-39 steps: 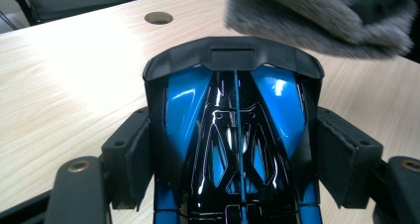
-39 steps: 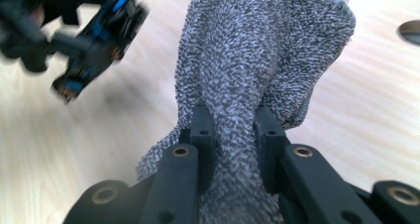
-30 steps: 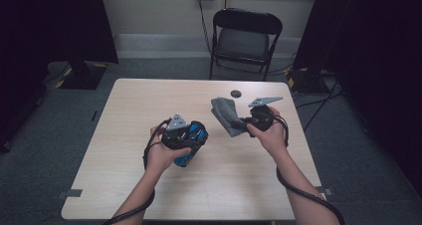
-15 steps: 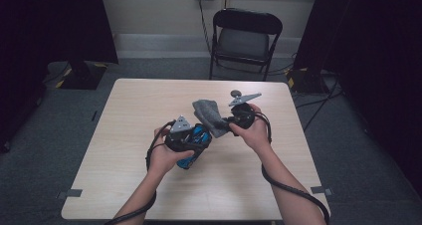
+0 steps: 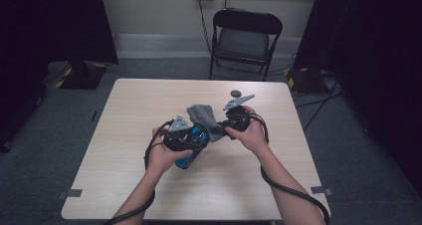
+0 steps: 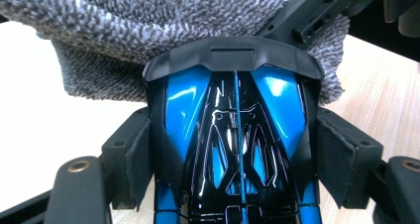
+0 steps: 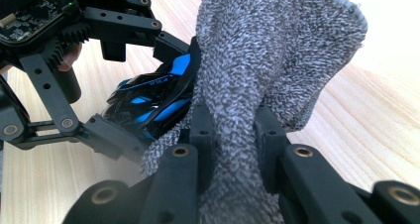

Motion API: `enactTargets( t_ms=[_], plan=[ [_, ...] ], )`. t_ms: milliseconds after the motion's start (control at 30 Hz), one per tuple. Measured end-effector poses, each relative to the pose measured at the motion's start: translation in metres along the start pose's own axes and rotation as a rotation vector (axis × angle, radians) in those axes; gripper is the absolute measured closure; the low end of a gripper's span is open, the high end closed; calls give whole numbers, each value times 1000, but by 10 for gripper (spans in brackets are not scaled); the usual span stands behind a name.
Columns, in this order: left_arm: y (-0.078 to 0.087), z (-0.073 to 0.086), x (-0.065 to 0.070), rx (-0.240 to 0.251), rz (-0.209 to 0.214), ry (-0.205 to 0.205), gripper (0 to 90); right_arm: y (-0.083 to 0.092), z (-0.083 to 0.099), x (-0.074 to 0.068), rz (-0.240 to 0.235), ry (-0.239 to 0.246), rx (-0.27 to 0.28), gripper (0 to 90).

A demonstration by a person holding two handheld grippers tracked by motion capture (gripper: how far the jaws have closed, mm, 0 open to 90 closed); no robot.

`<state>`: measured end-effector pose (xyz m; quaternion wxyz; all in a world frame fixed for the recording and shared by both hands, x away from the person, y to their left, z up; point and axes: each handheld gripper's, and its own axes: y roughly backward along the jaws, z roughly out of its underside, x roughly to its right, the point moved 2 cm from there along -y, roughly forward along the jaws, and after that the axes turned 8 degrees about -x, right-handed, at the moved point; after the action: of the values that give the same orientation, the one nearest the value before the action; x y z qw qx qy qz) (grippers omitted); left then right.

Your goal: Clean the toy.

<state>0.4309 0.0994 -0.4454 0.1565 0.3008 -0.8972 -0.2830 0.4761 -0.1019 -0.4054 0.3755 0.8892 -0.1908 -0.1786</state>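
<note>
Left gripper view: grey cloth (image 6: 163,30) touches the clamped blue-black object's (image 6: 233,149) front.

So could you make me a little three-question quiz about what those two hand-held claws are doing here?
1. What does the left gripper hold?
2. True or false: the right gripper is clamped on the grey cloth.
3. What lies on the table beyond the hands: A) a small dark round thing, B) a cup, C) a book?

Key:
1. A shiny blue and black object, gripped by its sides.
2. True.
3. A, the small dark round thing.
</note>
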Motion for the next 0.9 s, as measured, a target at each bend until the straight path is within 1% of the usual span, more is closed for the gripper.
enactTargets(
  t_ms=[200,267,433,600,767,900],
  plan=[
    [1,1,-3,1,-11,8,256,3,3,-1,-11,6,1,755],
    [2,2,-5,-2,-12,15,256,3,5,-2,-16,15,0,754],
    [2,3,-6,-5,-17,13,256,4,10,-6,-22,30,-5,754],
    [3,3,-8,4,-29,16,256,6,16,-8,-35,30,3,754],
    [4,4,-10,3,-33,25,256,9,24,-11,-43,49,3,754],
    [4,4,-11,2,-39,24,256,11,29,-14,-50,58,4,754]
  ],
)
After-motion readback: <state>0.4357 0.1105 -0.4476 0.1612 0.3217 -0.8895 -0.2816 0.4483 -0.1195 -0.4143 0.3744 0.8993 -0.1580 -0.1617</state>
